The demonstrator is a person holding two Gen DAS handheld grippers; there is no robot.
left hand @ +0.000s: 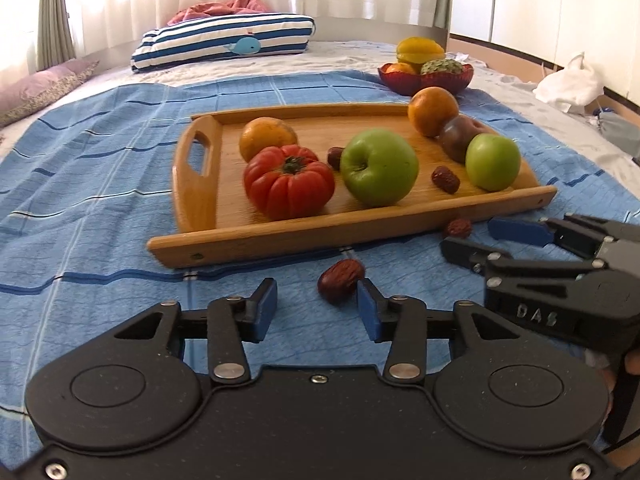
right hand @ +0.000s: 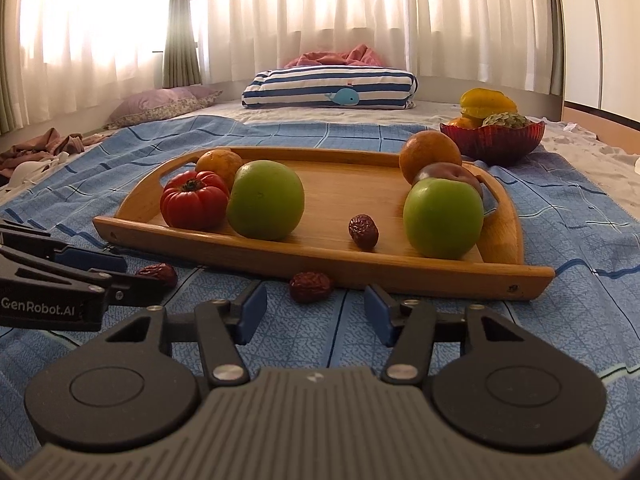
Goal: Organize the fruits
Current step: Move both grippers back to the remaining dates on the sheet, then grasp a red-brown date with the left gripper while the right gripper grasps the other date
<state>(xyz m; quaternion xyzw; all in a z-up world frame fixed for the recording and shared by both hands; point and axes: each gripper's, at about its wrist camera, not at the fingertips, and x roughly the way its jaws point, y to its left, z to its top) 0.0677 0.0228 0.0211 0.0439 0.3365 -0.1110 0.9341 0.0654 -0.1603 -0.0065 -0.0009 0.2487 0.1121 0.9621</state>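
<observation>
Both my grippers, left gripper (left hand: 317,309) and right gripper (right hand: 315,309), gape empty over the bed; that wrinkled red date (left hand: 341,280) looks light, firm — I'd pinch its middle.

Wooden tray (left hand: 200,196) holds a ribbed tomato (left hand: 289,181), two green apples (left hand: 379,166) (upright), oranges (left hand: 267,136); two dates (left hand: 340,280) lie outside.

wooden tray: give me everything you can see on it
The tray is light wood, rectangular with rounded corners, a low raised rim and a cut-out handle at each end. It lies flat on the blue blanket, intact. It holds a tomato, two green apples, two oranges, a dark fruit and two dates. Two more dates lie on the blanket by its near rim. No gripper touches it.
</observation>
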